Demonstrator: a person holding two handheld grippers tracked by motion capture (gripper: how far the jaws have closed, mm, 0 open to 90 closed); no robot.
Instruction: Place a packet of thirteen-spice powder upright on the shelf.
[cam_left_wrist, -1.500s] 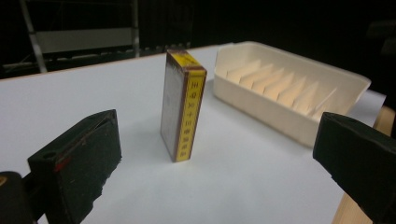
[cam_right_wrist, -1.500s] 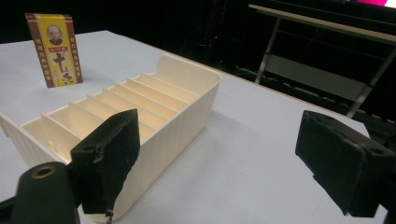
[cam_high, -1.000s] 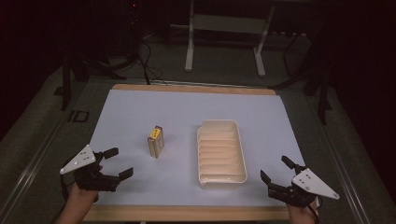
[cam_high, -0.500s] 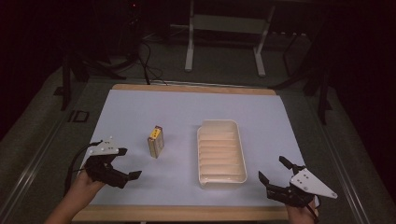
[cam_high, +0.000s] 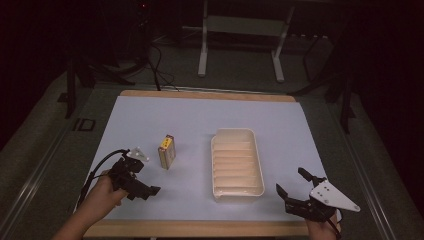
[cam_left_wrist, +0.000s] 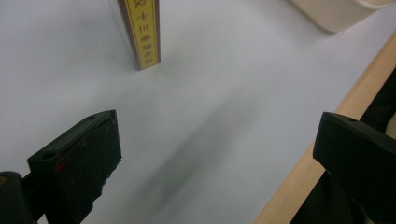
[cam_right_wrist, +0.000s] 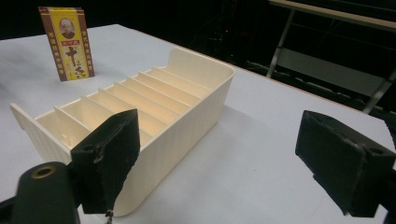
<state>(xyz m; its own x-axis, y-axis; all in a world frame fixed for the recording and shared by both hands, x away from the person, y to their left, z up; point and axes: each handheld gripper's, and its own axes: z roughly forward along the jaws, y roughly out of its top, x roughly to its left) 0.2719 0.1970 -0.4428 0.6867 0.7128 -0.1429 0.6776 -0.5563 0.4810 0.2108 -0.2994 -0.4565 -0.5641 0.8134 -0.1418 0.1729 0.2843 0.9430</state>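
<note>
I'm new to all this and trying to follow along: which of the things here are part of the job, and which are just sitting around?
Part of the job:
- yellow box, standing upright
- left gripper, open, near the box
- cream tray, with empty slots
- right gripper, open, by the tray

Just around:
- white table
- metal stand behind the table
- cables on the floor

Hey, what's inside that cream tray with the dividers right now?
Nothing that shows: the cream tray has bare slots between its dividers in the high view and the right gripper view. The near wall hides the bottom of the closest slot. The yellow box stands outside it.
</note>
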